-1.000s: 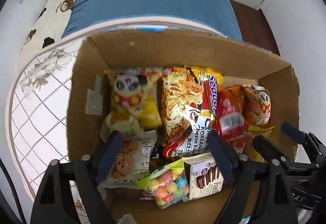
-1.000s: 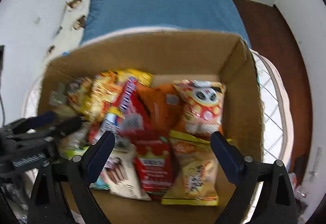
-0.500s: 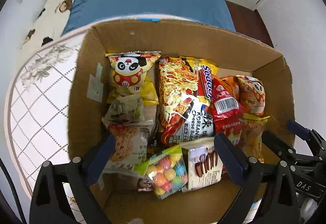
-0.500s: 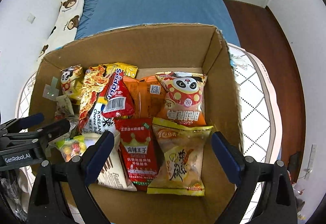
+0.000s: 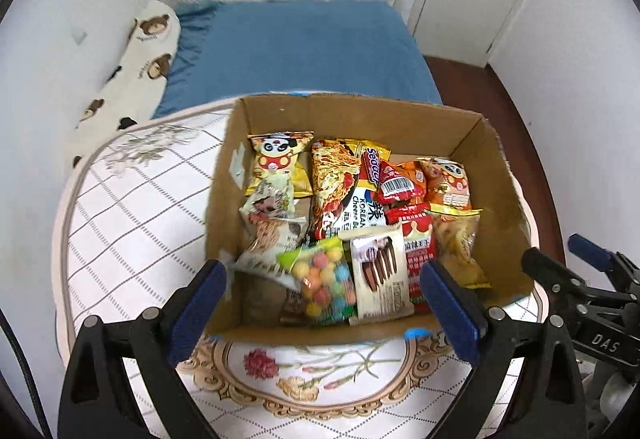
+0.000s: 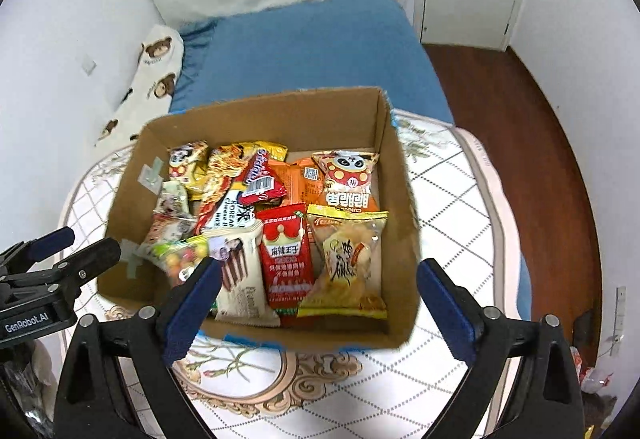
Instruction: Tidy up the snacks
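Two grippers, left gripper (image 5: 322, 293) and right gripper (image 6: 318, 285), are held spread and empty above the near wall of a cardboard box (image 5: 360, 115) packed with snack packets (image 6: 286, 255). Packets lie ahead and below, long axes running away; open tabletop (image 5: 132, 231) is seen on both sides.

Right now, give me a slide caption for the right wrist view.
Open right gripper above a cardboard box packed with snack packets on a patterned round table.

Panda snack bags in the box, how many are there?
2: a yellow panda bag at the box's far left, an orange panda bag at its far right. Others may be buried.
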